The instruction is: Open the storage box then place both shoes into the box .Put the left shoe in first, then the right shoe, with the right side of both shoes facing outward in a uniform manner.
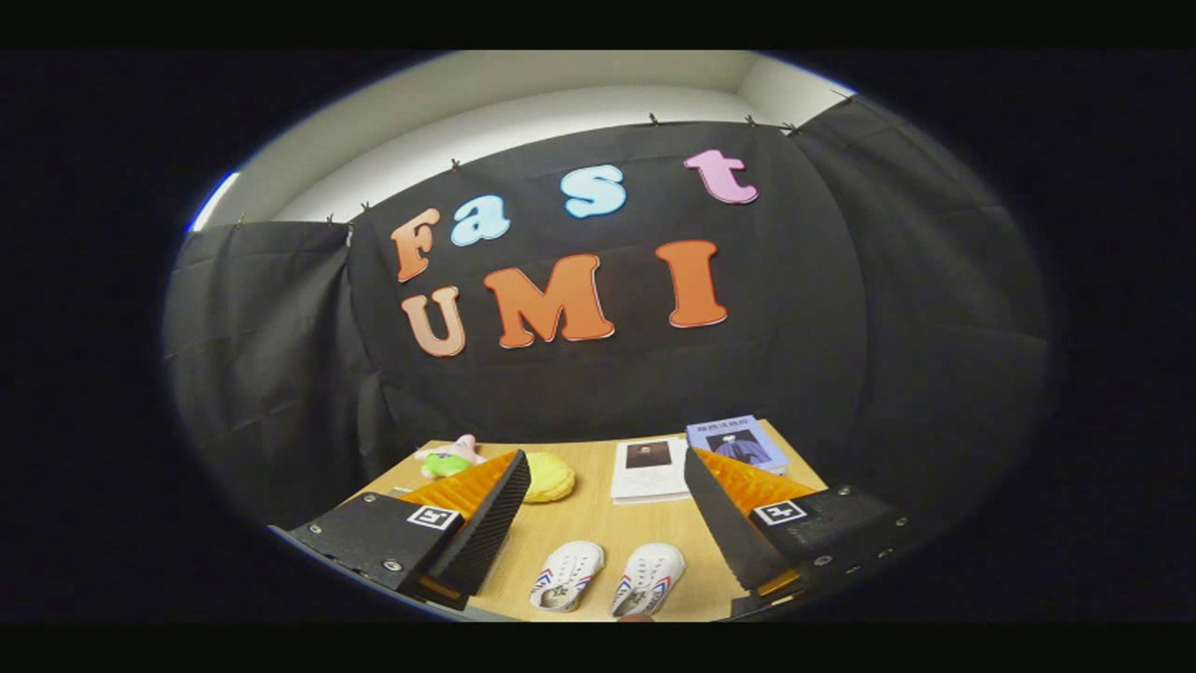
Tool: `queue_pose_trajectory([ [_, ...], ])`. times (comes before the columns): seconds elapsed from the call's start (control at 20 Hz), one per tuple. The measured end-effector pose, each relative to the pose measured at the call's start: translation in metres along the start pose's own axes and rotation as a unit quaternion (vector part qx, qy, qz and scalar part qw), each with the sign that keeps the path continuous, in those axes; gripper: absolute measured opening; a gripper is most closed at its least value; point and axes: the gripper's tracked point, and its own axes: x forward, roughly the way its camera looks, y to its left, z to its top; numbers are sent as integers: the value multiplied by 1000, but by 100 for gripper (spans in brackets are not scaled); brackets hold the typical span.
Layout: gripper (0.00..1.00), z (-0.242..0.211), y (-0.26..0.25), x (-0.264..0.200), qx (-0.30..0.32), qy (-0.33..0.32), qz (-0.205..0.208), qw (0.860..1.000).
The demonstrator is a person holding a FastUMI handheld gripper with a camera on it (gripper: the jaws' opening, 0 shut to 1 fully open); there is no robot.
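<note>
Tabletop (pixel 598 533) of pale wood stretches ahead of the gripper (pixel 607 523), whose fingers stand wide apart with nothing between their pads. Beyond the fingertips lie two books: a white one (pixel 649 470) and, just past the right finger, a blue one (pixel 738 443). A yellow plush (pixel 549 477) sits by the left finger, a pink-and-green toy (pixel 451 457) farther left. Two small white shoes (pixel 607 579) lie side by side on the wood between the fingers, toes pointing away. No storage box can be made out.

Shoes (pixel 607 579) side by side on table (pixel 598 533)
</note>
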Motion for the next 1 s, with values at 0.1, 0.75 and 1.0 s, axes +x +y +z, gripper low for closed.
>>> queue_pose_trajectory([
  [0.1,98,-21,11,7,17,27,25,999],
  [0.75,98,-193,133,49,238,258,241,905],
  [1.0,98,-257,176,55,292,351,294,840],
])
